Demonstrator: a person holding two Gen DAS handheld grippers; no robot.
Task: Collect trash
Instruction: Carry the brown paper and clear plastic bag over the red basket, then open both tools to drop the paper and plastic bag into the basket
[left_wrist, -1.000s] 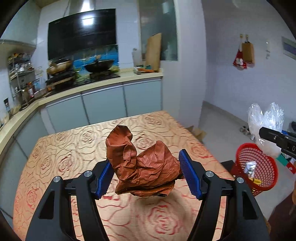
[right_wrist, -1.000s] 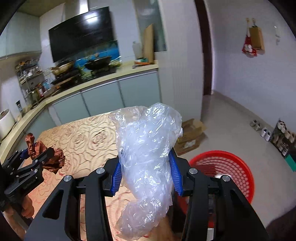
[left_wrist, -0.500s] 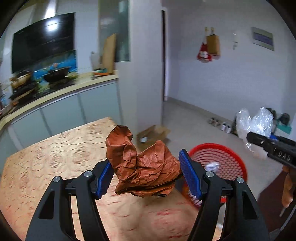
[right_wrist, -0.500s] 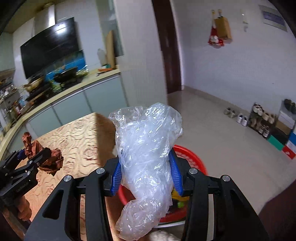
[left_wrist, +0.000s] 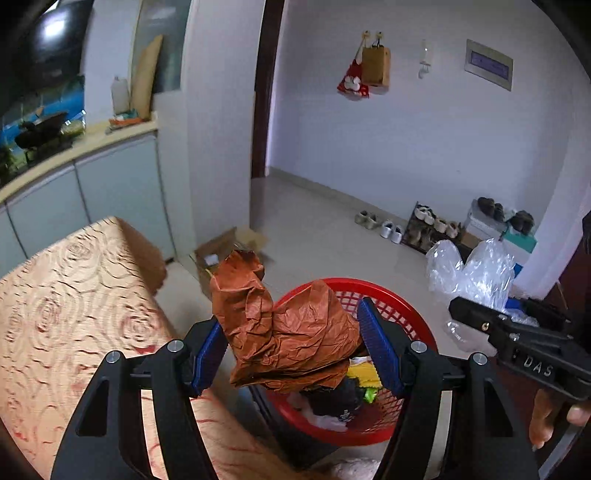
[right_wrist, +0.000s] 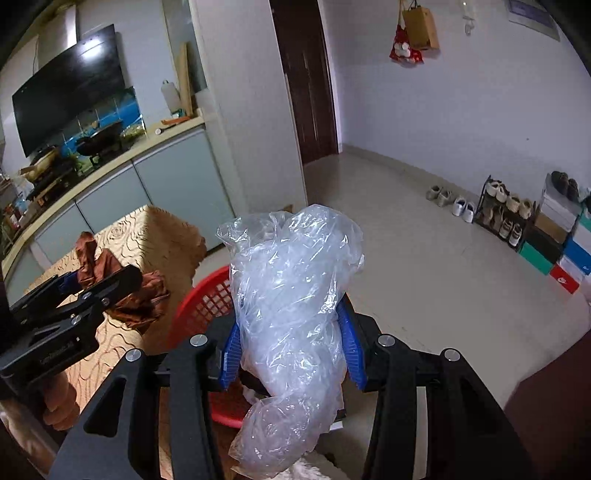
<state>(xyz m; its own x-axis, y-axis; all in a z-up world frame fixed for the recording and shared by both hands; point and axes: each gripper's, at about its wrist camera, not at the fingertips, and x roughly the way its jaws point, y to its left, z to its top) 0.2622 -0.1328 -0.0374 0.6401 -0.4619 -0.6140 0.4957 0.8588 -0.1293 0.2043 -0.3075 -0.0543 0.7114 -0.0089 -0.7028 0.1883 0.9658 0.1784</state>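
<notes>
The left gripper (left_wrist: 293, 345) clamps a crumpled brown paper wad (left_wrist: 284, 332) between blue pads set fairly wide, holding it over the near rim of a red mesh basket (left_wrist: 399, 310) on the floor beside the table (left_wrist: 74, 302). To its right, the right gripper (right_wrist: 293, 354) pinches a bunched clear plastic bag (right_wrist: 291, 314) with narrower jaws, directly above the same basket.

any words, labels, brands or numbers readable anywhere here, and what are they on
"DAS" – raised letters on the black body of the right claw, seen in the left wrist view.
Embossed text on the body of the left claw, in the right wrist view: too small and dark to read.
Logo on the red shoebox: too small to read.
Wall plaque: blurred, unreadable.
Nothing readable on the brown paper, the plastic bag or the red basket.
</notes>
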